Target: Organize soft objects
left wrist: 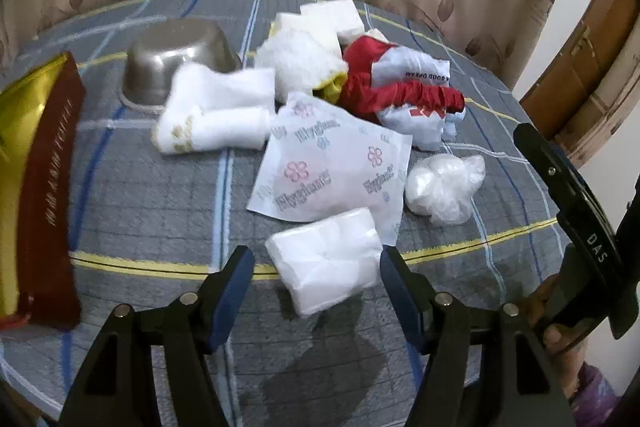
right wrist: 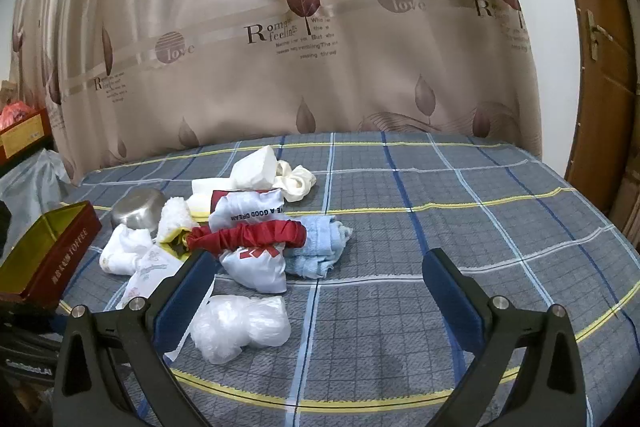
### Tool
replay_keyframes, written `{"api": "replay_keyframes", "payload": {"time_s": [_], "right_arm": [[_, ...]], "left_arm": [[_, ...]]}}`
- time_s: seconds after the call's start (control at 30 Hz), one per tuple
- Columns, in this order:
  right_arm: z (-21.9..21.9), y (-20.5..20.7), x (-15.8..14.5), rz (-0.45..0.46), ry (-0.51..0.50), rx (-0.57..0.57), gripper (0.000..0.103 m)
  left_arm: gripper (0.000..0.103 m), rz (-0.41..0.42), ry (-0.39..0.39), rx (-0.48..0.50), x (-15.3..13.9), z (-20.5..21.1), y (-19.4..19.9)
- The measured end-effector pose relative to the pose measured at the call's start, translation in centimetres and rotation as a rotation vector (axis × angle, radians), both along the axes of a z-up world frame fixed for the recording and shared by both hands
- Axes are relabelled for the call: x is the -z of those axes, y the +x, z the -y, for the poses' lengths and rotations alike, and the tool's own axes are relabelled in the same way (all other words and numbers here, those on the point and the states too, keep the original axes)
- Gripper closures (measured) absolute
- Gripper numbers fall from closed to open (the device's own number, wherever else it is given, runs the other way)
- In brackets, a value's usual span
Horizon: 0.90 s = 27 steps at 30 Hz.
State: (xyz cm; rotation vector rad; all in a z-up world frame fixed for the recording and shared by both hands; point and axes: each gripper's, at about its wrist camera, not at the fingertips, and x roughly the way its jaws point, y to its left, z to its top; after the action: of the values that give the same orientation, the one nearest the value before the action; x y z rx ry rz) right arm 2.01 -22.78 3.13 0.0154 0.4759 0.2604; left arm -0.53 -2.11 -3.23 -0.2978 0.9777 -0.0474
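Right now the left gripper [left wrist: 318, 277] hangs over a white plastic-wrapped packet [left wrist: 326, 261] near the front of the checked bedcover [right wrist: 440, 227]; its blue fingers [left wrist: 232, 291] stand apart on either side, not touching it. Just beyond the packet lies a printed tissue pack [left wrist: 332, 163], then rolled white towels [left wrist: 216, 111], a red cloth [left wrist: 400, 95] and a steel bowl [left wrist: 180, 59]. The right gripper [right wrist: 316, 287] is spread wide and empty, a crumpled clear bag [right wrist: 240, 327] beside its left finger.
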Motion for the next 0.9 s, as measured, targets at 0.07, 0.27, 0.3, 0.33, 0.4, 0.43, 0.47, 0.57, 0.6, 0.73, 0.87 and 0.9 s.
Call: {"api": "replay_keyframes", "payload": {"time_s": [0.07,0.27,0.3,0.33,0.4,0.43,0.47,0.57,0.6,0.73,0.87,0.9], "right_arm": [[0.0,0.0,0.1,0.001,-0.001,-0.001,0.0],[-0.2,-0.1,0.3,-0.005,-0.005,-0.005,0.0],[-0.2,-0.1,0.3,-0.007,-0.005,-0.006,0.0],[-0.2,0.0,0.3,-0.01,-0.002,-0.007,0.0],[-0.2,-0.1,0.3,-0.014,0.003,-0.005,0.0],[-0.2,0.1,0.3,-0.016,0.002,-0.003,0.0],[-0.2,0.0,0.4,-0.02,0.004,-0.004,0.0],[-0.1,0.4,0.5,-0.033,0.009,-0.01,0.0],[-0.1,0.4,0.5,-0.037,0.012,-0.009,0.0],[0.4,0.6,0.5,-0.043,0.03,-0.011,0.0],[0.3,0.7,0.4,-0.063,0.031,-0.029,0.0],[0.2,0.9,0.5,-0.08,0.025,-0.038,0.0]], "left_arm": [[0.036,-0.027,-0.024,0.004,-0.1,-0.5,0.4],[0.036,-0.024,-0.006,0.046,-0.3,-0.7,1.0],[0.039,-0.018,0.003,0.049,-0.3,-0.6,0.8],[0.051,-0.006,0.001,0.054,-0.2,-0.4,0.7],[0.067,-0.007,-0.011,0.054,-0.1,-0.4,0.8],[0.081,-0.014,-0.002,0.047,-0.2,-0.3,1.1],[0.087,-0.017,-0.003,0.041,-0.3,-0.5,1.3],[0.09,-0.028,-0.032,0.033,-0.2,-1.0,1.9],[0.091,-0.024,-0.021,0.031,-0.2,-0.9,1.9],[0.091,0.014,0.05,0.039,-0.7,0.0,1.1],[0.091,0.035,0.073,0.039,-1.5,0.3,0.6],[0.091,0.039,0.084,0.033,-1.8,0.4,0.5]]}}
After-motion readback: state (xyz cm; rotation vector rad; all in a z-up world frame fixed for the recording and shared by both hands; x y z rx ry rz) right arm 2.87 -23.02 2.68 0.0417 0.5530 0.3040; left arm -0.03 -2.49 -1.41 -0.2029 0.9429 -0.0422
